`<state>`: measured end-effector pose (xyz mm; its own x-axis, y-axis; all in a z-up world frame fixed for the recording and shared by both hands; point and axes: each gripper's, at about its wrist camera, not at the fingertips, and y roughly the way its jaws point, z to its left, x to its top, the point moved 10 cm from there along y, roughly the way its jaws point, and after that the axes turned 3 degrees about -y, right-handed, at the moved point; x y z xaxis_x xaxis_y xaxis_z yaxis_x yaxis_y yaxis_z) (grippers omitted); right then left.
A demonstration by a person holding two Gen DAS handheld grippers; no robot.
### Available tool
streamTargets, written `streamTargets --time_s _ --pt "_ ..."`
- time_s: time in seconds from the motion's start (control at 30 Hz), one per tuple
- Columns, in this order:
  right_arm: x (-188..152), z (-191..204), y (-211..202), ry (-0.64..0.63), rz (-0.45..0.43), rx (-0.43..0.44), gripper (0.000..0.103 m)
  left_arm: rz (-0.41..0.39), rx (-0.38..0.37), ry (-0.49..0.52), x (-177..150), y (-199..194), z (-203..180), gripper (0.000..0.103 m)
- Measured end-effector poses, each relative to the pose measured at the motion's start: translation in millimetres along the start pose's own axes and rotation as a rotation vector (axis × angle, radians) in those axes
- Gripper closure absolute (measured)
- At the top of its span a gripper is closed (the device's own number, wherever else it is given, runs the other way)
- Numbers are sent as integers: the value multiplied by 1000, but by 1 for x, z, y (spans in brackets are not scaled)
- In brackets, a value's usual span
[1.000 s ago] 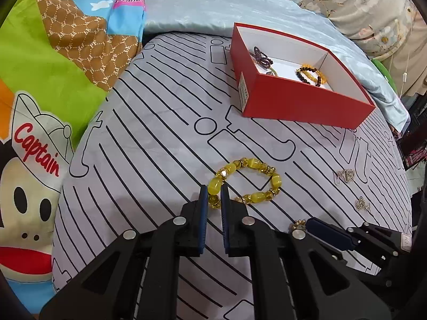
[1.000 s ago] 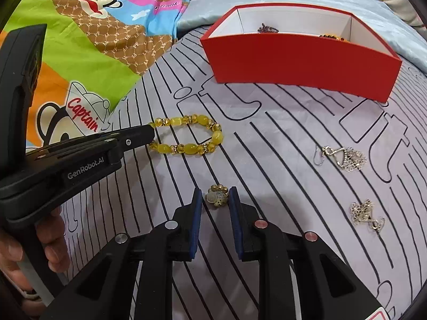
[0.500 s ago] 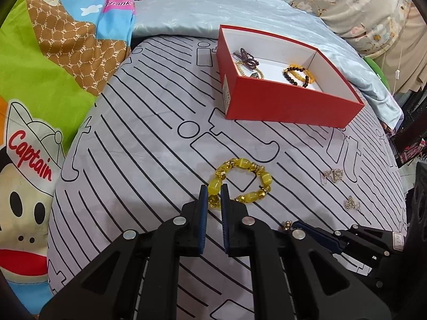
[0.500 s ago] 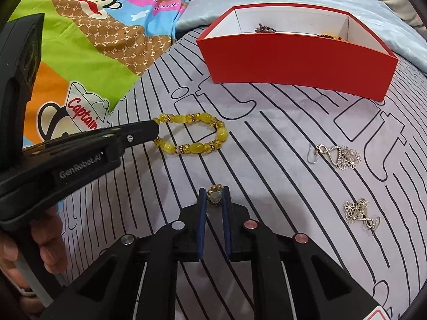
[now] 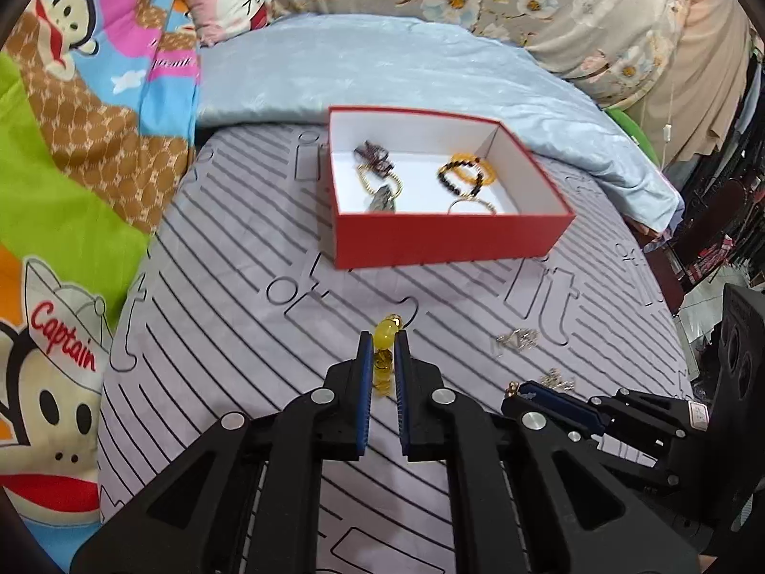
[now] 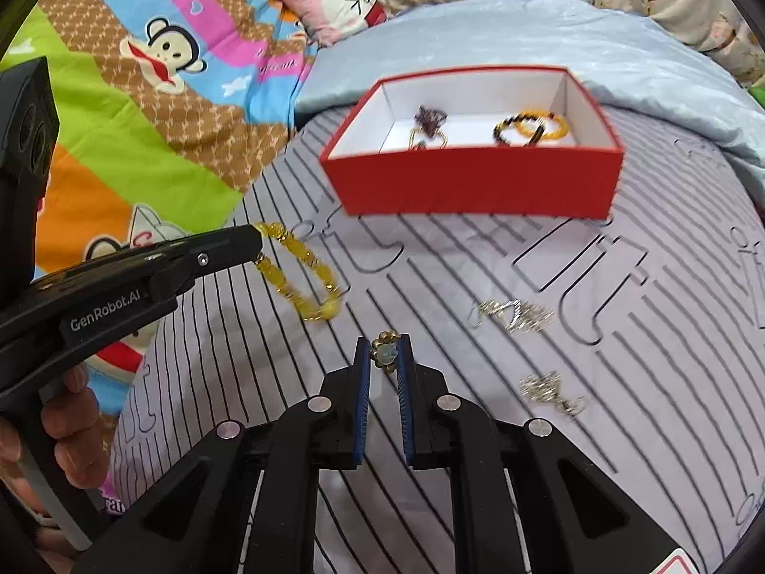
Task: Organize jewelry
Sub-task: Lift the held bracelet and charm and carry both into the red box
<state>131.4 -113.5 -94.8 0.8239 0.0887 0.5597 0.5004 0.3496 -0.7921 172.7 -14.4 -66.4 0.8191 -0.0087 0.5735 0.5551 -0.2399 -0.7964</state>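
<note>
My left gripper (image 5: 382, 342) is shut on a yellow bead bracelet (image 5: 385, 335) and holds it above the striped sheet; from the right wrist view the bracelet (image 6: 299, 272) hangs from the left gripper's tip (image 6: 239, 244). My right gripper (image 6: 385, 351) is shut on a small gold flower ring (image 6: 385, 351), lifted off the sheet; it shows at the lower right of the left wrist view (image 5: 519, 388). The red box (image 5: 454, 234) with a white inside stands ahead and holds several bracelets and a dark brooch. In the right wrist view the box (image 6: 478, 182) is straight ahead.
Two silver earrings lie on the sheet right of the grippers: one nearer the box (image 6: 514, 313) and one closer to me (image 6: 550, 390). A light blue quilt (image 5: 382, 67) lies behind the box. A cartoon monkey blanket (image 5: 71, 191) covers the left side.
Both grippers have lifted off the sheet with their pieces, the bracelet now dangling from the left one. The right gripper closed on the ring. Both views now look down into the box.
</note>
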Motion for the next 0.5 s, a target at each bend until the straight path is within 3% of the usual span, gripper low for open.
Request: streamTargets --time_s 0.23,0.5 --pt "38 -25 -37 9 -100 -50 93 -69 -28 33 34 -21 -22 95" --pt "92 -61 -56 2 -188 -119 93 -187 -50 67 100 -42 -44 98"
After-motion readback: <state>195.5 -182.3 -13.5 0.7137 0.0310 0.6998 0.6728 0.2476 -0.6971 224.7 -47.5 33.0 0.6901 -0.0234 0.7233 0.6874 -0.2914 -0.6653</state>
